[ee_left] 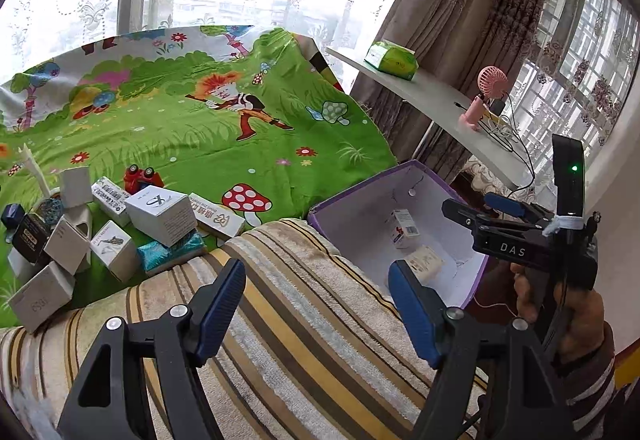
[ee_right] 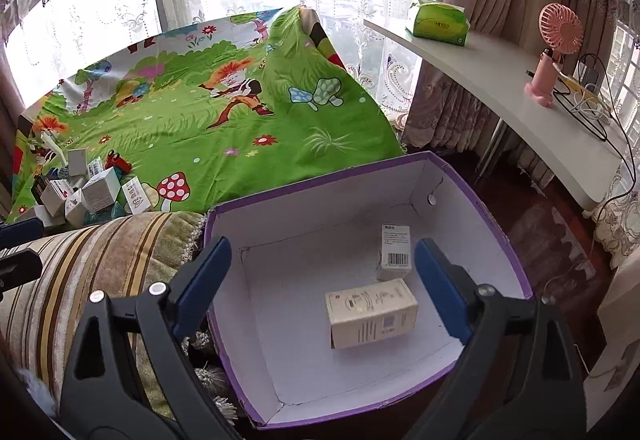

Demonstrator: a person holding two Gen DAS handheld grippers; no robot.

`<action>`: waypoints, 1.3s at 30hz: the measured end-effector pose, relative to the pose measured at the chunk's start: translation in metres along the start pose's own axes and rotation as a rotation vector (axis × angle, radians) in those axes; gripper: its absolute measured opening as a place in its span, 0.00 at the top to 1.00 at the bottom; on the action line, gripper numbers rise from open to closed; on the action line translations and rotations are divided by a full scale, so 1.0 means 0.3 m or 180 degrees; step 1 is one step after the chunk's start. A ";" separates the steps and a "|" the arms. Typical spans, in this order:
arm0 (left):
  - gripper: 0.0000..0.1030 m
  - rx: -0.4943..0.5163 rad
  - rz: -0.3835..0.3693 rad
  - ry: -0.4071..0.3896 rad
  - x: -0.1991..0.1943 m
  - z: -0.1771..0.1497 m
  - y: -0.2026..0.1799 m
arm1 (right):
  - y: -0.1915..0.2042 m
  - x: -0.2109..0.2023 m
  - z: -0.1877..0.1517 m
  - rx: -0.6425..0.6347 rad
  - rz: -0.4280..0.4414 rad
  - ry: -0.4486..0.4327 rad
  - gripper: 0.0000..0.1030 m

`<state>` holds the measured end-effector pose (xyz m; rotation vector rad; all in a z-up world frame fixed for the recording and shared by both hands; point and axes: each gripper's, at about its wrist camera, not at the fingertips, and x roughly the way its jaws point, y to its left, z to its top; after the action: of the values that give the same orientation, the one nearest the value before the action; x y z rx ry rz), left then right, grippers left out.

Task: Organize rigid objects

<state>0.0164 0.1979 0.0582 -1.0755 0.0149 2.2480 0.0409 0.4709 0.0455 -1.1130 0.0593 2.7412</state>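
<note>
A purple box with a white inside (ee_right: 496,224) (ee_left: 352,196) stands beside the bed. In it lie a cream carton (ee_right: 372,312) (ee_left: 424,262) and a small white carton with a barcode (ee_right: 395,252) (ee_left: 405,228). My right gripper (ee_right: 322,280) is open and empty, above the box. It also shows in the left wrist view (ee_left: 480,206). My left gripper (ee_left: 316,304) is open and empty over a striped cushion (ee_left: 280,320). A pile of several small boxes (ee_left: 160,214) (ee_right: 100,192) and a red toy car (ee_left: 142,178) lie on the green cartoon sheet (ee_left: 208,132).
A white shelf (ee_right: 500,76) at the right carries a green tissue pack (ee_right: 438,22), a pink fan (ee_right: 554,52) and cables. Curtains and windows stand behind. Dark wooden floor (ee_right: 532,224) shows right of the box.
</note>
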 end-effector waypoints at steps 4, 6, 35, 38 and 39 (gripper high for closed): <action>0.27 -0.0194 0.0313 -0.0021 -0.038 -0.015 0.092 | 0.041 -0.037 0.016 -0.0121 -0.0049 -0.0273 0.01; 0.27 -0.0376 0.0365 -0.0079 -0.070 -0.027 0.154 | 0.073 -0.049 0.017 -0.0253 -0.0092 -0.0357 0.01; 0.25 -0.0864 0.0711 0.0031 -0.249 -0.058 0.805 | 0.536 0.039 0.079 -0.0765 0.1198 0.0256 0.01; 0.22 -0.0802 0.0574 0.0086 -0.229 -0.035 0.847 | 0.610 0.054 0.097 -0.0846 0.1332 0.0315 0.01; 0.22 -0.0782 0.0557 0.0117 -0.219 -0.028 0.860 | 0.636 0.060 0.103 -0.0883 0.1369 0.0331 0.01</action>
<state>-0.0895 -0.0452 0.0340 -1.2882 -0.1618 2.4331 -0.0279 0.2893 0.0491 -1.4655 -0.0805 3.1377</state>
